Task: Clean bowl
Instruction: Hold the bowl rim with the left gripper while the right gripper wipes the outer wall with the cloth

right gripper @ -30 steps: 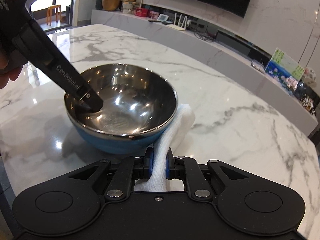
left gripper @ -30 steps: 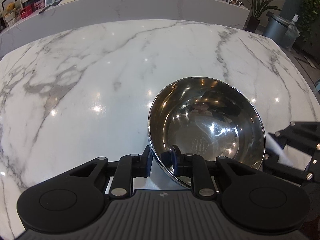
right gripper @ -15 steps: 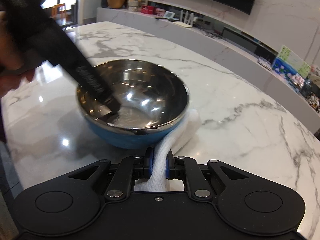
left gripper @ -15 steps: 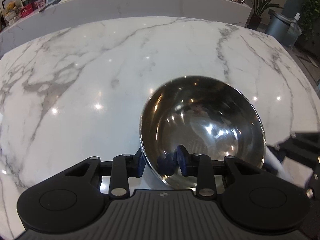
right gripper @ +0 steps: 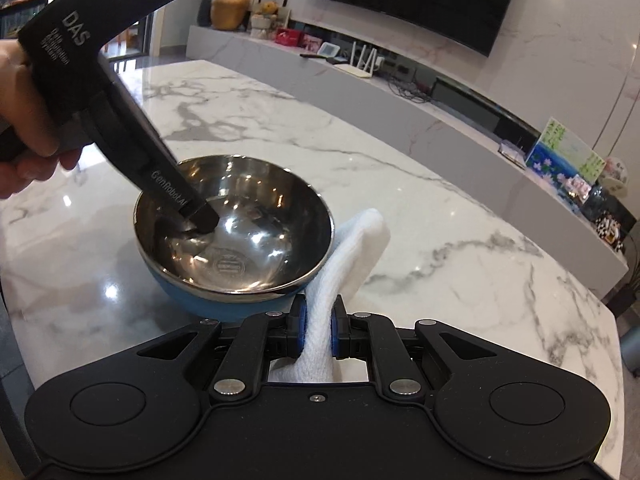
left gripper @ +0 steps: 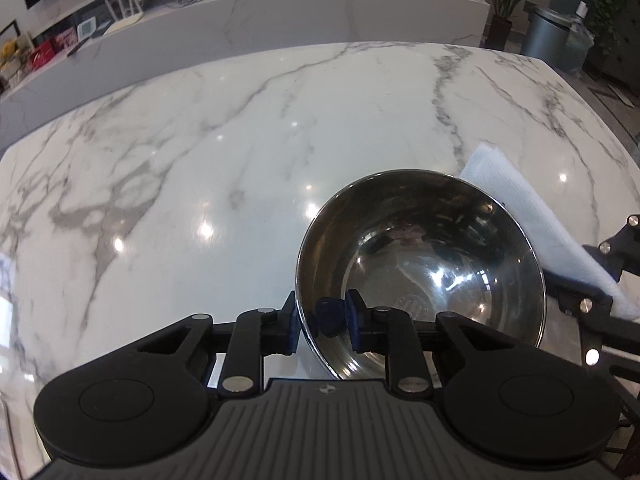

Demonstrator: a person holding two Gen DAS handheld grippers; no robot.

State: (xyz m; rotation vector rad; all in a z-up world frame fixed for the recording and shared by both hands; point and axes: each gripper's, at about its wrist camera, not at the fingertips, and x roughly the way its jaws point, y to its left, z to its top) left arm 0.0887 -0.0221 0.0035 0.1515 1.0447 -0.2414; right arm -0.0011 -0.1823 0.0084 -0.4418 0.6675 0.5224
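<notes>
A steel bowl with a blue outside stands on the marble table. My left gripper straddles its near rim, one finger outside, one inside; it also shows in the right wrist view reaching into the bowl. The jaws look closed on the rim. My right gripper is shut on a white cloth, held upright just right of the bowl. The cloth also shows beside the bowl in the left wrist view.
The white marble table stretches wide beyond the bowl. A long marble shelf with small items runs along the wall behind. A grey bin and plants stand past the far right corner.
The bowl has shifted and tilted slightly in my left gripper's hold. The white cloth has risen beside the bowl's right side and now shows in the left wrist view.
</notes>
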